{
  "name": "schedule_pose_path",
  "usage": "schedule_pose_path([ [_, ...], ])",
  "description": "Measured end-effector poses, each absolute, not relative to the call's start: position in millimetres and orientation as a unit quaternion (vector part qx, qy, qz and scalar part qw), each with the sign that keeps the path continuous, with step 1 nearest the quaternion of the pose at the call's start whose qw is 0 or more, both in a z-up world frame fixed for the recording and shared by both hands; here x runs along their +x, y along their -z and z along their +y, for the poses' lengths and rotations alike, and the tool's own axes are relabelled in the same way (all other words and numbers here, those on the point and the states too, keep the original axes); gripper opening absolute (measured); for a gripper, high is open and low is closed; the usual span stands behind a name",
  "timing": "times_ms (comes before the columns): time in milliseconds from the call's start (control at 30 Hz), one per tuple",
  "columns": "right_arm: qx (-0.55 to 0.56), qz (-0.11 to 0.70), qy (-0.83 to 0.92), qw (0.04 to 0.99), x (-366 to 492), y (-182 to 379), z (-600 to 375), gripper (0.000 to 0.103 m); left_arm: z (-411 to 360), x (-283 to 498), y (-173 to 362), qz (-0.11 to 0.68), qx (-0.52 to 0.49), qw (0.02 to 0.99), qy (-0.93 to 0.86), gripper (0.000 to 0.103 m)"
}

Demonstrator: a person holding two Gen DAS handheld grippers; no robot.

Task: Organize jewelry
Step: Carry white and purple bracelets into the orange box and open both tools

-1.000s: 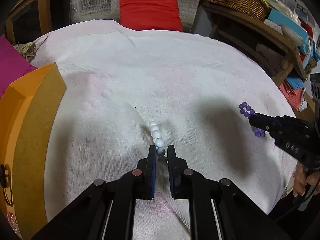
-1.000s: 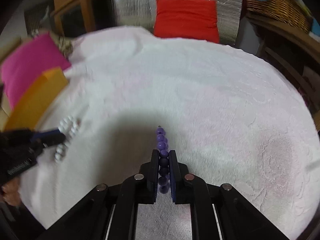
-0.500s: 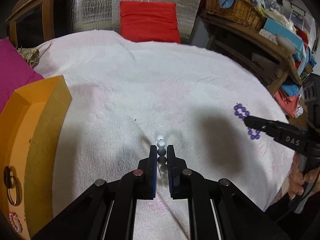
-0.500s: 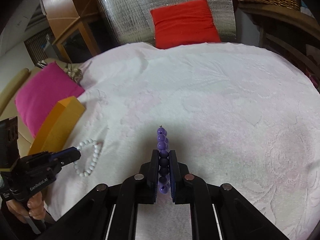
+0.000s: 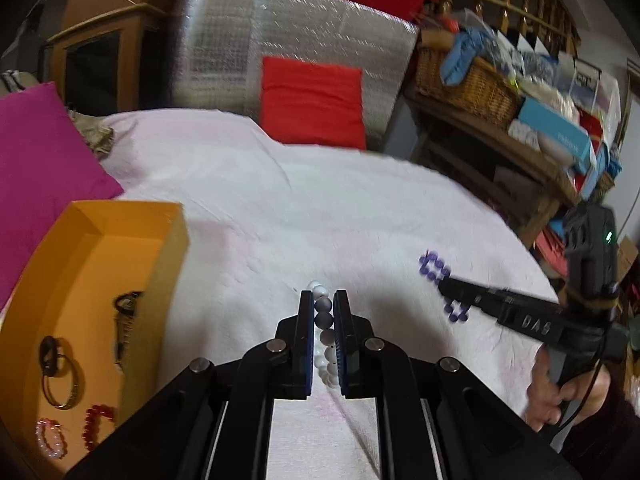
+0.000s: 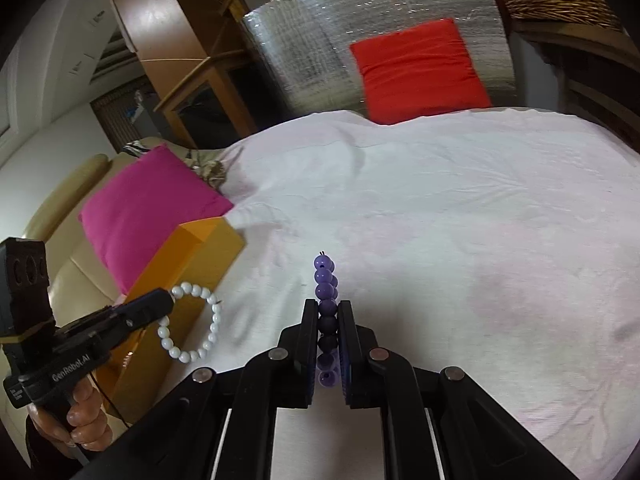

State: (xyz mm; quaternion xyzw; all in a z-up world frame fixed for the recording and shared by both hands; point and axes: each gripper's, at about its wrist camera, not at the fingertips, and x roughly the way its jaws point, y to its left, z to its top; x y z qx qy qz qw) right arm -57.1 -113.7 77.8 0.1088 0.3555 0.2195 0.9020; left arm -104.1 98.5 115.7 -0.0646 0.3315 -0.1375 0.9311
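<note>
Over the white bedspread, both grippers point down at a slant, each carried clear of the cloth. Left gripper has its jaws pinched nearly closed on the white bead bracelet, whose loop hangs free beside the orange box. Right gripper is clamped just as tight on the purple bead bracelet, beads stacked upright between the pads. A hand grips the left handle, and another hand the right one.

Compared with a second ago, both bracelets have come up off the cloth, and the box now shows much more of its inside: rings and small red and pink bracelets on its floor.

Around the bed: a pink cushion, a red cushion against silver foil sheeting, and a cluttered wooden shelf with a wicker basket.
</note>
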Motion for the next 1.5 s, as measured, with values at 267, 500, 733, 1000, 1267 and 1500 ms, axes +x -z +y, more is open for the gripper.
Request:
schedule_pose_path([
  [267,0.118,0.354,-0.278,0.885,-44,-90,-58,0.01,148,-120,-151,0.269,-0.086,0.955,0.086,0.009],
  [500,0.104,0.344,-0.334,0.871,-17,-109,17,0.01,197,-126,-157,0.256,-0.097,0.962,0.01,0.009],
  [733,0.079,0.363,-0.372,0.851,8,-111,87,0.011,235,-116,-139,0.282,-0.096,0.952,-0.075,0.009],
  [1000,0.057,0.392,-0.379,0.836,30,-93,139,0.011,273,-92,-104,0.335,-0.092,0.923,-0.164,0.009],
  [1267,0.044,0.426,-0.358,0.829,43,-72,166,0.012,282,-75,-84,0.368,-0.075,0.905,-0.198,0.009],
  [1500,0.068,0.45,-0.341,0.822,40,-75,153,0.023,276,-89,-91,0.362,-0.064,0.902,-0.226,0.046],
])
